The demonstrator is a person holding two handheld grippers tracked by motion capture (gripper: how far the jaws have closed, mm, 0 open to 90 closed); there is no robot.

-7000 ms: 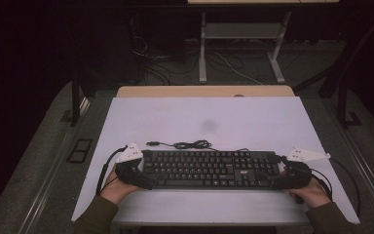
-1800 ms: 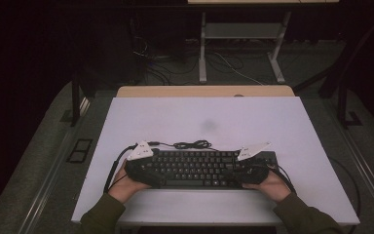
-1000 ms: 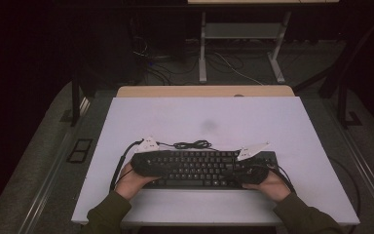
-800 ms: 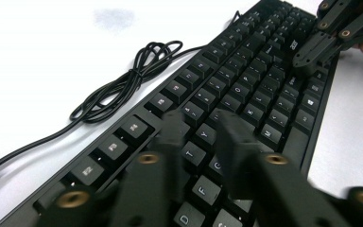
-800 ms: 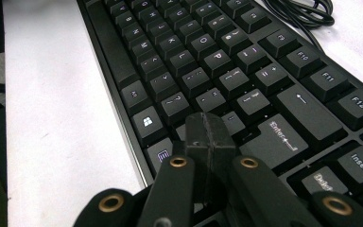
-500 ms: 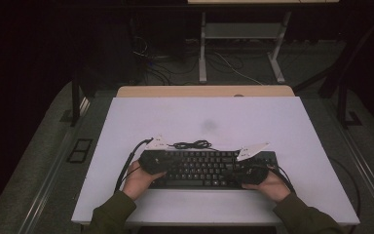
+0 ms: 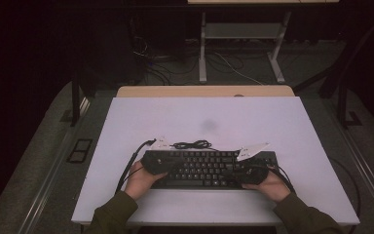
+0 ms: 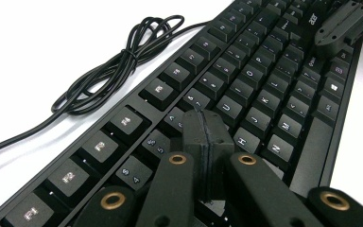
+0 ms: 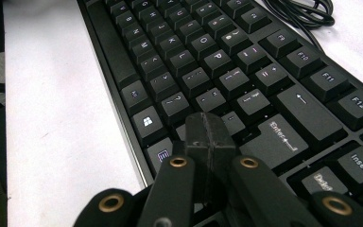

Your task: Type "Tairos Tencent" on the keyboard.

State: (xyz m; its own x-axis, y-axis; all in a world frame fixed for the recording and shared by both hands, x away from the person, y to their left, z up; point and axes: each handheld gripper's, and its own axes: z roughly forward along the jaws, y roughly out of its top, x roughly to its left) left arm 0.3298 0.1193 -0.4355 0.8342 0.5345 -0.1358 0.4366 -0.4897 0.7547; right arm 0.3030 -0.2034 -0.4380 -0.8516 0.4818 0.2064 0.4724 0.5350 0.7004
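Over the left part of the black keyboard the left gripper sits with its two jaws pressed flat together and nothing between them; its tip is above the number and upper letter rows, near the 6 and Y keys. These jaws have just been closing, on nothing. From above, the left gripper is held by the person's left hand at the keyboard's left end, its cable curving away over the table toward the near edge. Across the keys, the right gripper is likewise closed on nothing, jaws meeting in a single seam, with its tip over the bottom right of the letter block, just beside the Windows and menu keys and close to Enter. In the high view the right gripper is near the keyboard's right end, held by the right hand, a pale three-cornered plate on top. The keyboard lies flat on the white table, near its front edge and roughly parallel to it. Its own cord lies in a loose bundle on the table just behind the function row
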